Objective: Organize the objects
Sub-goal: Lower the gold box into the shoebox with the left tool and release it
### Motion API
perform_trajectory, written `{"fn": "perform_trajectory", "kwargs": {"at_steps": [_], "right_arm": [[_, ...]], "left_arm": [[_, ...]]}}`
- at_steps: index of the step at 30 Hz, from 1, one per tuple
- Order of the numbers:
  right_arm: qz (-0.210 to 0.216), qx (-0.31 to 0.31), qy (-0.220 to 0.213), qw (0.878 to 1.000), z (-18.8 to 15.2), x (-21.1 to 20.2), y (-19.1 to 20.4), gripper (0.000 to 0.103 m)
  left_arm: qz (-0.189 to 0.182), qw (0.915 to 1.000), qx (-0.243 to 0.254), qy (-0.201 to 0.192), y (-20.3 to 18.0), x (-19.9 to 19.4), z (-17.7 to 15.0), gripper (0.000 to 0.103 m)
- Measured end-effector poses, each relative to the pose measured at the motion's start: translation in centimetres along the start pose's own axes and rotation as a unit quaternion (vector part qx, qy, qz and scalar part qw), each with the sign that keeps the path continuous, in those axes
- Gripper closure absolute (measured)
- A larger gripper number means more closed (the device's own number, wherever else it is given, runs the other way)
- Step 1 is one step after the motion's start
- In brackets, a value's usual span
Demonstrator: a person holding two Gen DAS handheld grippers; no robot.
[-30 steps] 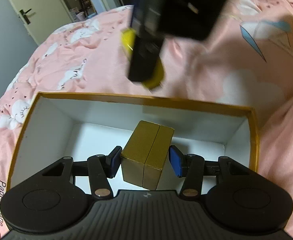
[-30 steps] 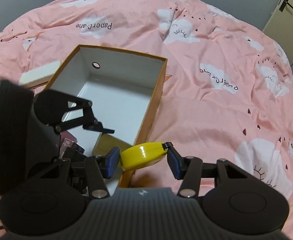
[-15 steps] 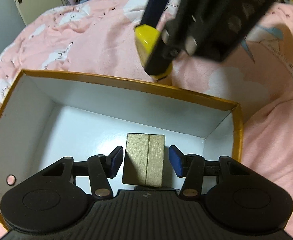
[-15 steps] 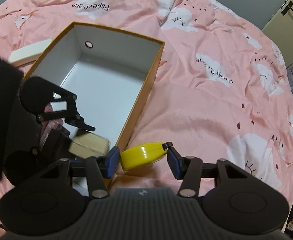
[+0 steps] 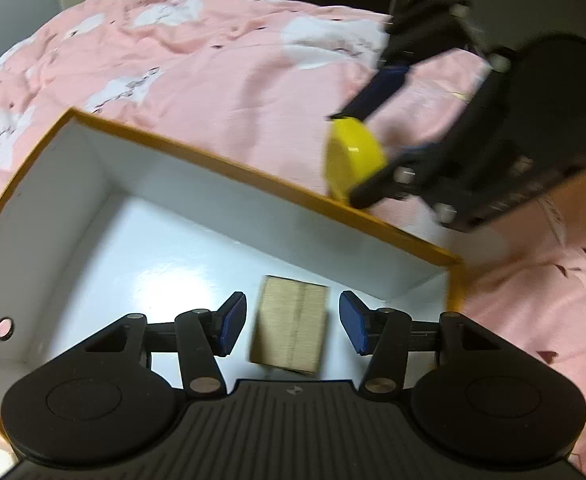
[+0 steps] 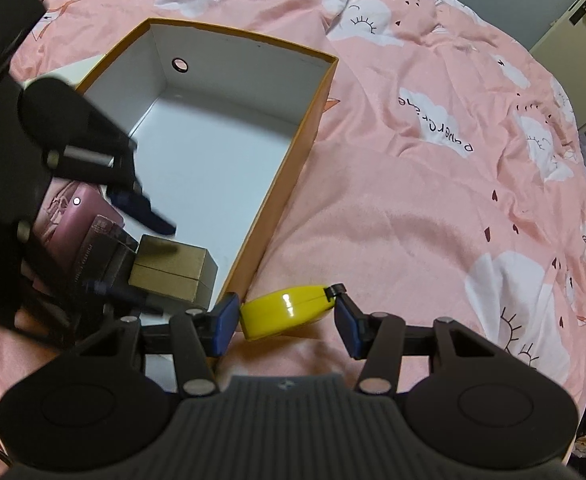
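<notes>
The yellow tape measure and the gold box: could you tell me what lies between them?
The orange wall of the open box stands between the tape measure and the gold box; the right wrist view shows it.

The left gripper (image 5: 293, 322) has just been opening; its fingers (image 5: 232, 322) flank the gold box (image 5: 291, 334) without touching it, inside the white tray (image 5: 221, 162) on the pink bed (image 5: 213, 68).
</notes>
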State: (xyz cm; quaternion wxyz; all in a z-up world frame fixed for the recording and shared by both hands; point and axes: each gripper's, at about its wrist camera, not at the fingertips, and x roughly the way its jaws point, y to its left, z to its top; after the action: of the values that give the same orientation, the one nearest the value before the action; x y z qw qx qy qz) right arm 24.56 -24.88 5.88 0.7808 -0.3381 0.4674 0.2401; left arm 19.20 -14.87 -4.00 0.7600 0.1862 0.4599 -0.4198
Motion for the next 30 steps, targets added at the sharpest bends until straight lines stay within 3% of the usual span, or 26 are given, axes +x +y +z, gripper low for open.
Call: {"fn": "perform_trajectory", "kwargs": {"at_steps": [5, 9, 12, 16, 20, 25, 30], "right_arm": [[0.001, 0.000, -0.001, 1.000, 0.0, 0.0, 0.0, 0.049], [0.001, 0.001, -0.001, 1.000, 0.1, 0.1, 0.0, 0.049], [0.000, 0.003, -0.001, 1.000, 0.1, 0.1, -0.1, 0.049], [-0.001, 0.004, -0.001, 1.000, 0.0, 0.2, 0.0, 0.049], [-0.006, 0.002, -0.004, 1.000, 0.1, 0.1, 0.0, 0.049], [-0.005, 0.003, -0.005, 1.000, 0.1, -0.3, 0.1, 0.049], [-0.009, 0.002, -0.005, 1.000, -0.1, -0.7, 0.3, 0.049]], "left_arm": [[-0.014, 0.9995, -0.017, 0.023, 1.4, 1.4, 0.8, 0.045], [-0.027, 0.9983, -0.019, 0.048, 1.6, 2.4, 1.0, 0.059], [-0.051, 0.9968, -0.027, 0.056, 1.8, 2.8, 1.1, 0.062], [-0.050, 0.9965, -0.032, 0.058, 1.5, 3.2, 1.4, 0.061], [-0.028, 0.9978, -0.007, 0.060, -0.1, 3.4, 1.9, 0.062], [0.024, 0.9949, 0.087, 0.045, -4.1, 2.9, 1.6, 0.063], [0.046, 0.9918, 0.116, 0.030, -6.0, 2.3, 1.2, 0.076]]}}
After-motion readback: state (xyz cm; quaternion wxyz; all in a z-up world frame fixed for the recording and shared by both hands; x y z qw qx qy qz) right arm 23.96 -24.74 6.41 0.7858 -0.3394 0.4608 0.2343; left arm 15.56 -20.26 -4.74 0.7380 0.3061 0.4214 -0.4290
